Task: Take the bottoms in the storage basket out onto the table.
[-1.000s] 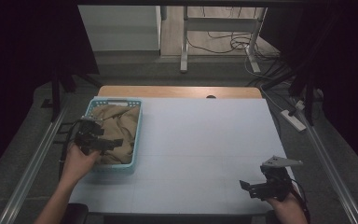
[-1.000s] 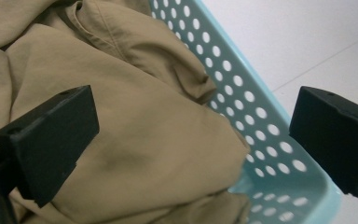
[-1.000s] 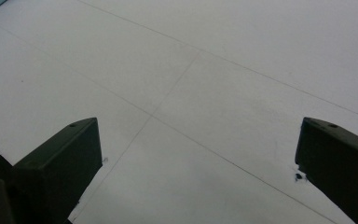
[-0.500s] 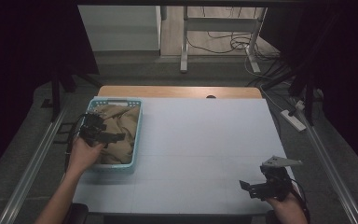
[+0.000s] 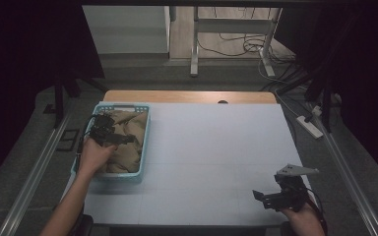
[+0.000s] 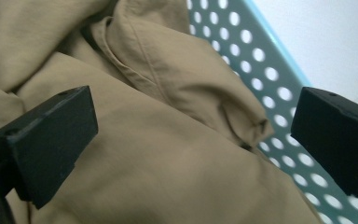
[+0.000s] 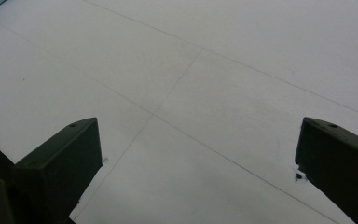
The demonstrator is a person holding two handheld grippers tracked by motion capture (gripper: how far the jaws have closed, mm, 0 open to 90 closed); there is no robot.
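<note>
the left gripper (image 5: 109,135) hangs over the tan garment (image 5: 128,140) that lies crumpled in the light blue basket (image 5: 145,142), at about 9 o'clock on the white table (image 5: 211,157). in the left gripper view its 2 black jaws stand wide apart, with nothing between them but the folds of the tan garment (image 6: 168,140) just below; whether the tips touch the cloth cannot be told. the perforated wall of the basket (image 6: 261,56) runs past the jaw toward 2 o'clock in that view, and a seamed flap of the cloth lies against it. the right gripper (image 5: 275,196) sits near the table's front edge at about 5 o'clock, well apart from the basket, held in the person's right hand (image 5: 302,219). its jaws are also spread wide over bare table (image 7: 205,93), gripping nothing.
</note>
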